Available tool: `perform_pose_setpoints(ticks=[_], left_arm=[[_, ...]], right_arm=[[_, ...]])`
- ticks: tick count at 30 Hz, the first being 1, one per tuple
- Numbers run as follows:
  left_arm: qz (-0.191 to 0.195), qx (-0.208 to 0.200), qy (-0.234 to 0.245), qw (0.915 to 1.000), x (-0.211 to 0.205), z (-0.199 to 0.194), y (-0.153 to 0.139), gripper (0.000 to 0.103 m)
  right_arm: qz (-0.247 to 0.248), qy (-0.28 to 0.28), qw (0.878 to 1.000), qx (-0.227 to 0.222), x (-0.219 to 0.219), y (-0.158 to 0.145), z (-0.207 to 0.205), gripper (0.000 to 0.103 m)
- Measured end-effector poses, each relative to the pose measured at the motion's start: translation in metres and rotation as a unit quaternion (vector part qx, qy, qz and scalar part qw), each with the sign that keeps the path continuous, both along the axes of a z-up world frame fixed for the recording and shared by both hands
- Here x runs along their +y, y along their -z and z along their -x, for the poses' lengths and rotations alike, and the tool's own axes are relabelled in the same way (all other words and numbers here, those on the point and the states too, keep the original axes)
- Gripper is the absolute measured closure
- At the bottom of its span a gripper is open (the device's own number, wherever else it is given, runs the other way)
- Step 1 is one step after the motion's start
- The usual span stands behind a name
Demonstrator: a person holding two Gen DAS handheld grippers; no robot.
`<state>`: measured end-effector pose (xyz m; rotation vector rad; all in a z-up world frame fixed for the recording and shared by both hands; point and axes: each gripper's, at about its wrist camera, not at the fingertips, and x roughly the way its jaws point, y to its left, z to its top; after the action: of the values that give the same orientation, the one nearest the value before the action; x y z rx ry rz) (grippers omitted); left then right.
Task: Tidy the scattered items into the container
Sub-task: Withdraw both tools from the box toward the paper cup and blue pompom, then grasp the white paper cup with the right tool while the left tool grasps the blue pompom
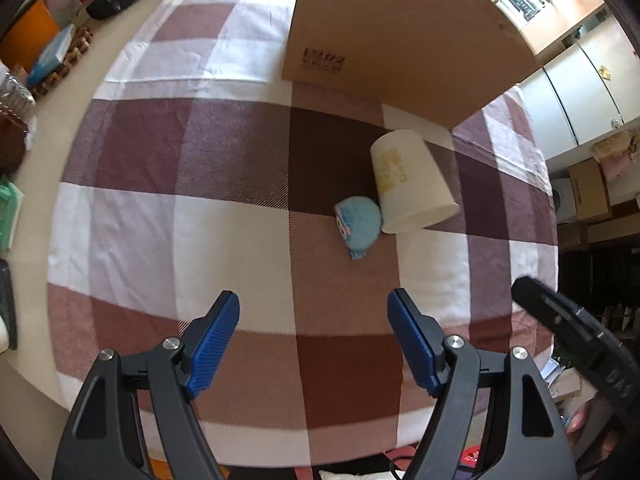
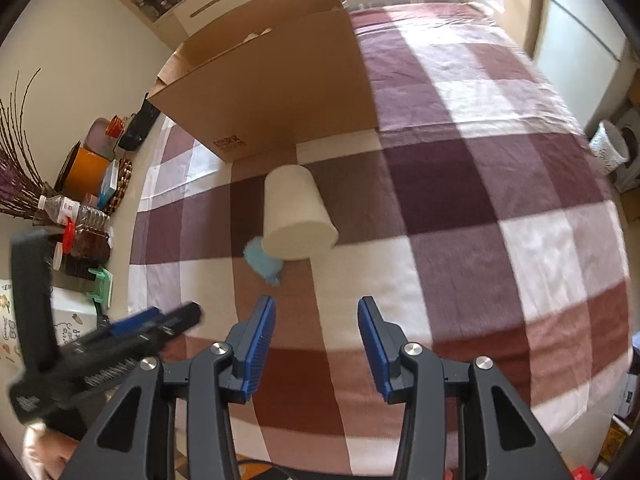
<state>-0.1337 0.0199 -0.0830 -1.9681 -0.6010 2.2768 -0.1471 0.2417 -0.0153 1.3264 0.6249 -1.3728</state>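
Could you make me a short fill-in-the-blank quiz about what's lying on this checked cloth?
1. The cream cup lies on its ____.
2. The small plush toy beside the cup is ____ in colour.
3. The cardboard box stands ____ the cup, farther from the grippers.
4. Both grippers hold ____.

Missing words: side; blue; behind; nothing

A checked cloth [image 2: 500, 200] in maroon, pink and white covers most of the table [image 1: 24, 376], leaving a bare cream strip along its left edge. On that strip, by the wall, stand an orange pot [image 2: 86, 172], a black bag [image 2: 138, 130], a beaded mat [image 2: 122, 184], a clear plastic bottle [image 2: 76, 212] lying on its side, a green basket [image 2: 102, 284] and dried twigs [image 2: 16, 168]. Beyond the table's right edge are white cabinets [image 1: 576, 88] and 1 cardboard carton [image 1: 588, 192].
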Motion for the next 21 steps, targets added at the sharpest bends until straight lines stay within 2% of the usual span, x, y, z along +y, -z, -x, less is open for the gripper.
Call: perform_pose_setpoints(ticks=[11, 18, 21], left_arm=[[-0.017, -0.020, 0.020, 0.9994, 0.017, 0.045, 0.031, 0.025], [-0.022, -0.043, 0.039, 0.9981, 0.029, 0.061, 0.051, 0.025], [-0.025, -0.051, 0.035, 0.9978, 0.030, 0.065, 0.061, 0.025]], right_arm=[[-0.032, -0.047, 0.998, -0.016, -0.086, 0.037, -0.005, 0.059], [-0.065, -0.072, 0.995, -0.006, -0.114, 0.064, -0.012, 0.059], [-0.069, -0.080, 0.994, -0.013, -0.118, 0.071, -0.014, 0.050]])
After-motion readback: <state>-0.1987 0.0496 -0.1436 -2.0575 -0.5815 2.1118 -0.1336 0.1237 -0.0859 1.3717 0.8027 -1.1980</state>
